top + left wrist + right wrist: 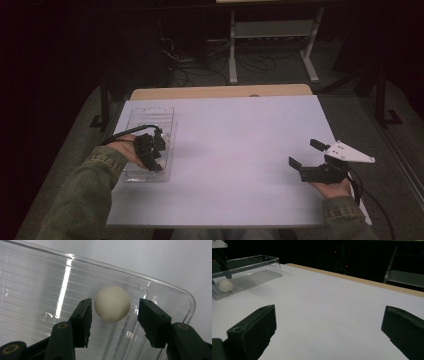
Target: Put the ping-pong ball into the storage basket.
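Observation:
A white ball lies on the ribbed floor of a clear plastic tray, near one of its corners. My left gripper is lowered into the tray with its jaws open on either side of the ball; the left pad is almost at it and the right pad stands a little off. In the high view the left gripper hangs over the near half of the tray at the table's left. My right gripper is open wide and empty at the table's right. The right gripper view has the ball in the tray far off.
The white table top has a wooden strip along its far edge. Behind the table, in the dark, stand a metal frame and cables on the floor. Green sleeves come in from the bottom.

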